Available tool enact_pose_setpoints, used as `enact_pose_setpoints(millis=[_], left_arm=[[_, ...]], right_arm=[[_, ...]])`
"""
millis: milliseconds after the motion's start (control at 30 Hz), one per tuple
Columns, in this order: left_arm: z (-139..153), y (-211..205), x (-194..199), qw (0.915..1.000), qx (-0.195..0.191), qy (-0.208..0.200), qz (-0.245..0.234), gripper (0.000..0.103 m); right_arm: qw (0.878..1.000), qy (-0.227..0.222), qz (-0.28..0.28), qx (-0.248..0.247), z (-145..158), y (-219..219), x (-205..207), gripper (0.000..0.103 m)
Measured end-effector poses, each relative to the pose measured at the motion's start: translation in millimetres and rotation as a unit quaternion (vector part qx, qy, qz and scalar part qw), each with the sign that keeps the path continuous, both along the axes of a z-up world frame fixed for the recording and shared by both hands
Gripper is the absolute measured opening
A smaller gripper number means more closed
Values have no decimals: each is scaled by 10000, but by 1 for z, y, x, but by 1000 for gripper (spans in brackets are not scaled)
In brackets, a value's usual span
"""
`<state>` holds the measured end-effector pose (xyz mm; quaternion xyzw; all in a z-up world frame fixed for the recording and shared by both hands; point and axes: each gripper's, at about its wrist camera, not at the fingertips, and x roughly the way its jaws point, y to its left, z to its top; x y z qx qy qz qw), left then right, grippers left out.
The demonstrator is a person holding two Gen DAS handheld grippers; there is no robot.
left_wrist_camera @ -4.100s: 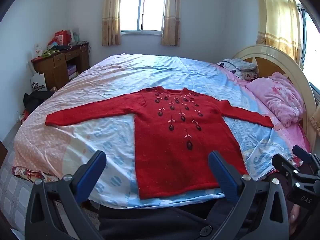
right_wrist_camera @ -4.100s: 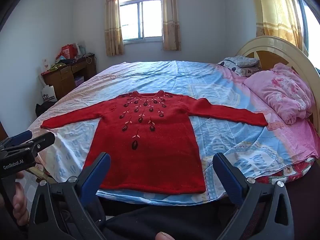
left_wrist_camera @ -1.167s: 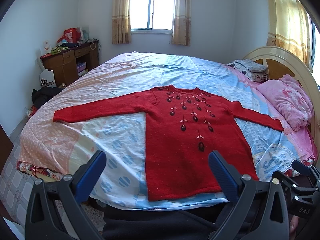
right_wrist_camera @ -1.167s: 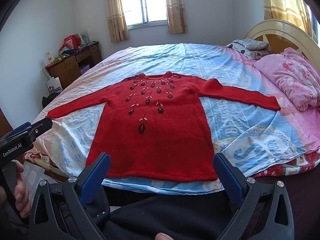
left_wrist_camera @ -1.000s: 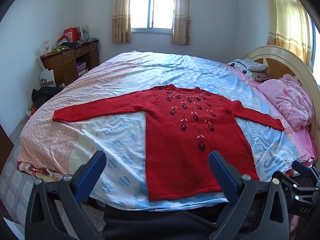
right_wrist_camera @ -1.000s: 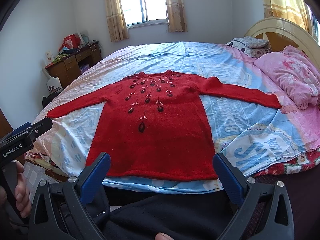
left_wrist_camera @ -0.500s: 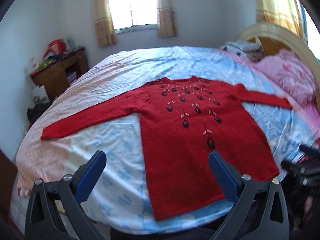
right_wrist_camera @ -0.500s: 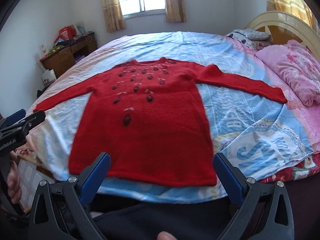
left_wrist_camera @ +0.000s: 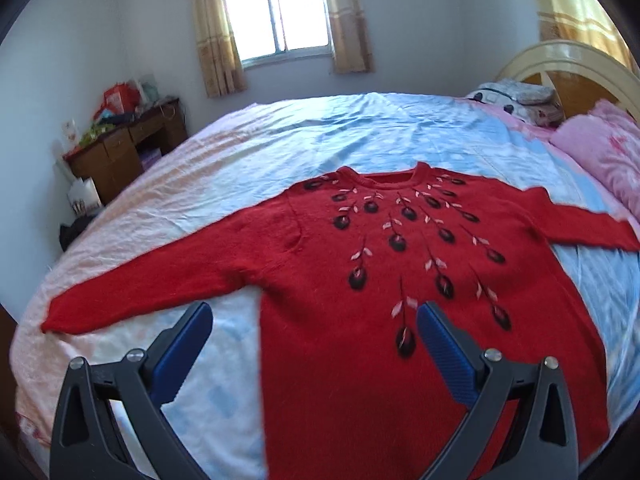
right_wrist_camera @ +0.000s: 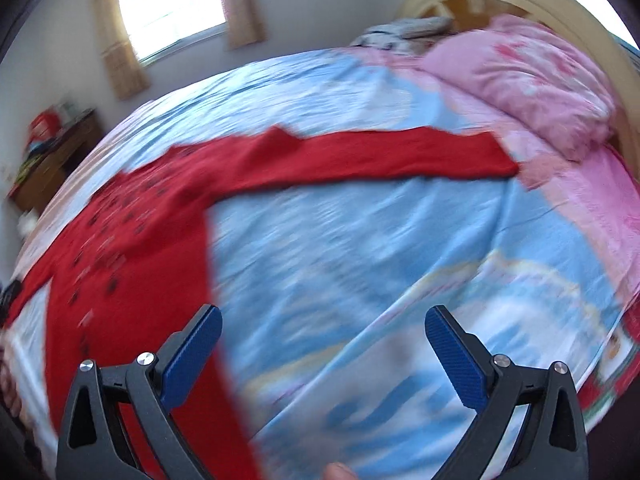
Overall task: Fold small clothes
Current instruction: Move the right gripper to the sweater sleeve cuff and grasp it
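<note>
- Daylight from the window (left_wrist_camera: pixel 280 16) filled a bedroom where a wide bed (left_wrist_camera: pixel 360 128), spread with a pale blue and pink sheet, took up most of the floor; a curved headboard (left_wrist_camera: pixel 580 68) stood at its right end and a cluttered wooden desk (left_wrist_camera: pixel 128 140) against the left wall.
- On that sheet the red sweater (left_wrist_camera: pixel 360 280) lay face up and quite flat, its neck toward the window, its hem at the near edge, and its beaded leaf pattern showing down the chest.
- Both sleeves were stretched straight out: the left sleeve (left_wrist_camera: pixel 160 280) ran toward the desk side, and the right sleeve (right_wrist_camera: pixel 380 156) reached to just beside the pink pillow (right_wrist_camera: pixel 532 76).
- I judged the folding not yet begun, for no crease or turned-over part showed anywhere; sleeves, sides and the final halving all seemed left to do.
- The left gripper (left_wrist_camera: pixel 314 330) was spread wide above the sweater's left side, below the armpit, with nothing between its blue pads.
- The right gripper (right_wrist_camera: pixel 323 330) was likewise wide apart and held nothing, pointing over bare sheet beside the sweater's right edge; that view was blurred, so I could not tell whether either touched the bedding.
</note>
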<state>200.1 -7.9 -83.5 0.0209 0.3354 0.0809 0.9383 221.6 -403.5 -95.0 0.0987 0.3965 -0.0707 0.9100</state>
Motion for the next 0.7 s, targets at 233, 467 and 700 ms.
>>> enact_pose_setpoints(millis=[233, 467, 700], left_arm=[[-16, -10, 36, 9997, 166, 123, 88, 103], [-28, -7, 58, 9989, 269, 250, 300, 103], [-24, 13, 74, 9962, 569, 152, 649, 103]], right_arm=[[9960, 126, -873, -124, -4, -95, 61, 88], [9889, 242, -1468, -3, -13, -169, 110, 76], [9857, 484, -1614, -22, -25, -201, 146, 64]])
